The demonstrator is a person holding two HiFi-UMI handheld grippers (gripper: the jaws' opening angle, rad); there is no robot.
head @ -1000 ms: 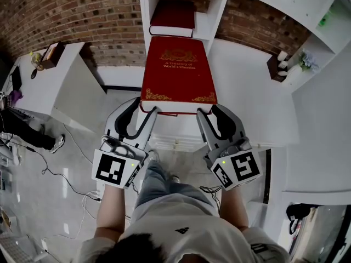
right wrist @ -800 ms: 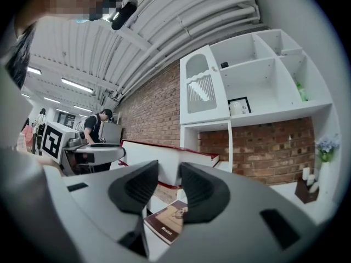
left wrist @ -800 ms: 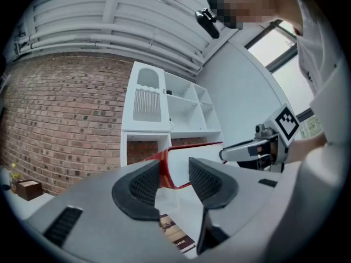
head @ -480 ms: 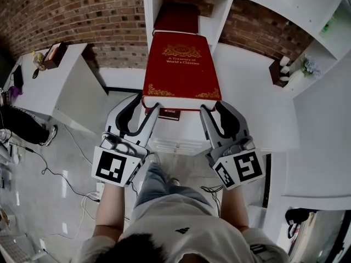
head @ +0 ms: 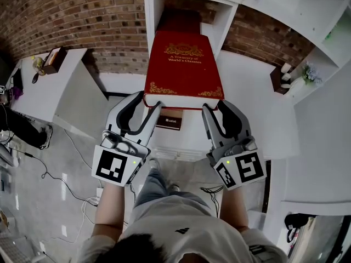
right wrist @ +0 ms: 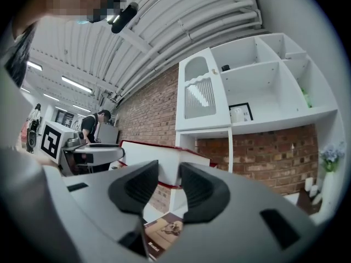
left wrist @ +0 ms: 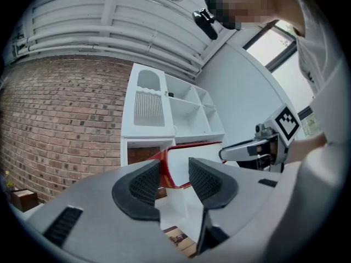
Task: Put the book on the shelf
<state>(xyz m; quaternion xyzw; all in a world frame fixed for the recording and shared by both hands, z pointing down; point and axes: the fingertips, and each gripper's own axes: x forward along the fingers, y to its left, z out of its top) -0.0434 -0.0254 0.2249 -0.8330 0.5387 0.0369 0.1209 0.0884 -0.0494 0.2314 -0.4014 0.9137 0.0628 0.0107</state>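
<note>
I hold a big red book point(head: 184, 64) with gold lettering flat, cover up, by its near edge. My left gripper point(head: 150, 108) is shut on its near left corner and my right gripper point(head: 211, 109) on its near right corner. Its far edge reaches the mouth of a white shelf cubby point(head: 151, 21), where another red book point(head: 178, 19) lies. In the left gripper view the book's corner point(left wrist: 186, 156) sits between the jaws of the left gripper point(left wrist: 174, 174). In the right gripper view the book's white page block point(right wrist: 151, 158) is pinched by the right gripper point(right wrist: 169, 182).
A small brown booklet point(head: 171, 120) lies on the low white surface under the held book. A white desk point(head: 60, 86) with small items stands at the left. White shelves point(head: 307, 48) with a plant fill the right. Cables trail over the floor. A person point(right wrist: 90, 126) stands far off.
Both grippers and the red book have moved up and forward towards the cubby. The book's far edge now covers more of the red book lying inside.
</note>
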